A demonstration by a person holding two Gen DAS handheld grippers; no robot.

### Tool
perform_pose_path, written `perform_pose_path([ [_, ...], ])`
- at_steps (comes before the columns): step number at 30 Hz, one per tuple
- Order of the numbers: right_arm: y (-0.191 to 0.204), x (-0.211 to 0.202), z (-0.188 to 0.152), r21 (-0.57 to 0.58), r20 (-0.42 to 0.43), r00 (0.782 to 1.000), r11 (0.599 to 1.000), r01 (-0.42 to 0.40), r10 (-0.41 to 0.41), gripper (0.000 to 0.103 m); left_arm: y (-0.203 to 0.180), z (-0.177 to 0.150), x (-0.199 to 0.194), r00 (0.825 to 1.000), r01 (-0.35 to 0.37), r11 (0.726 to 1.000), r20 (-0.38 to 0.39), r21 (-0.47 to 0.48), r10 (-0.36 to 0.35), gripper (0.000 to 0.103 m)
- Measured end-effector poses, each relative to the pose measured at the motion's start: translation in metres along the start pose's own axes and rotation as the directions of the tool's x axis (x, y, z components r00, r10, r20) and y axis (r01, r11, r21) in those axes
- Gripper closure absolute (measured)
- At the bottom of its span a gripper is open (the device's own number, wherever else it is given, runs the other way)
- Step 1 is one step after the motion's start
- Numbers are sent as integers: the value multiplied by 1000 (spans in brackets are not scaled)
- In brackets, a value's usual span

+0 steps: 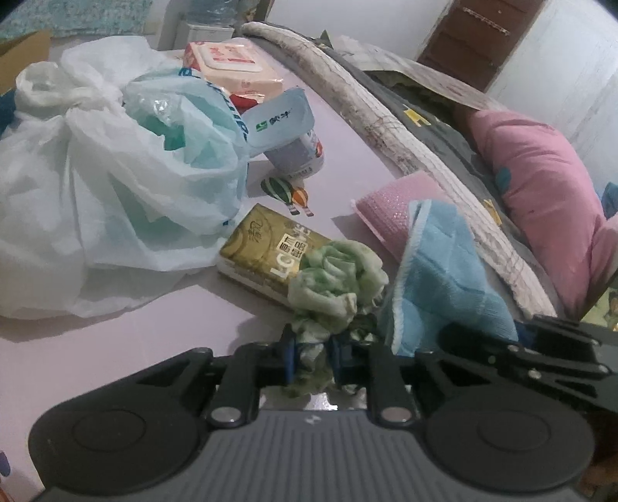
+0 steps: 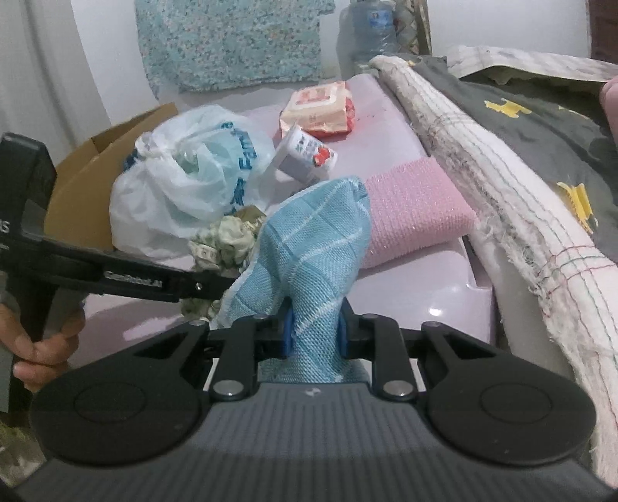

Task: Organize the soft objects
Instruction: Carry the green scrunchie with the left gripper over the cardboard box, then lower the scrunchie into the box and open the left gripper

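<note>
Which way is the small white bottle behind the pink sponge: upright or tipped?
Tipped: the bottle leans on its side against the plastic bag.

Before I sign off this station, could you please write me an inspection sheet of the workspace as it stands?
Surface: pale lilac tabletop, crowded.
Job's things: green cloth bunched, resting partly on a gold tissue pack; blue cloth lifted; pink sponge pad lying flat.
Clutter: tied white plastic bags, wet-wipes pack, tipped milk carton, cardboard box.
Grippers: left hand-held gripper shut on the green cloth; right hand-held gripper shut on the blue cloth.
Cables: nothing seen.
Surroundings: frayed quilt roll, pink pillow, water bottle.
</note>
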State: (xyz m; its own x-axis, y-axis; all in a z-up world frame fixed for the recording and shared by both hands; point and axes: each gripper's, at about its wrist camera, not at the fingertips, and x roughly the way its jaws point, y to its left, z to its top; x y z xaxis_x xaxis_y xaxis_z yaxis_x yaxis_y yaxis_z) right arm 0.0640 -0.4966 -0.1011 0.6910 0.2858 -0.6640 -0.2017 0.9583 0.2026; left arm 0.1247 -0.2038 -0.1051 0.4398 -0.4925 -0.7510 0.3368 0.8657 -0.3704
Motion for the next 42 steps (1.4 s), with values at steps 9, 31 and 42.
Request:
perform_pose_path([
  [9, 20, -43, 18, -7, 108, 994, 1000, -31, 31, 83, 1, -7, -71, 991, 73, 997, 115, -31, -69, 91],
  [31, 126, -21, 63, -8, 219, 940, 963, -268, 263, 83, 189, 54, -202, 962, -96, 942, 213, -322, 171, 90],
  [42, 99, -1, 60, 75, 221, 943, 960, -271, 249, 82, 270, 82, -108, 977, -198, 868, -158, -456, 140, 90],
])
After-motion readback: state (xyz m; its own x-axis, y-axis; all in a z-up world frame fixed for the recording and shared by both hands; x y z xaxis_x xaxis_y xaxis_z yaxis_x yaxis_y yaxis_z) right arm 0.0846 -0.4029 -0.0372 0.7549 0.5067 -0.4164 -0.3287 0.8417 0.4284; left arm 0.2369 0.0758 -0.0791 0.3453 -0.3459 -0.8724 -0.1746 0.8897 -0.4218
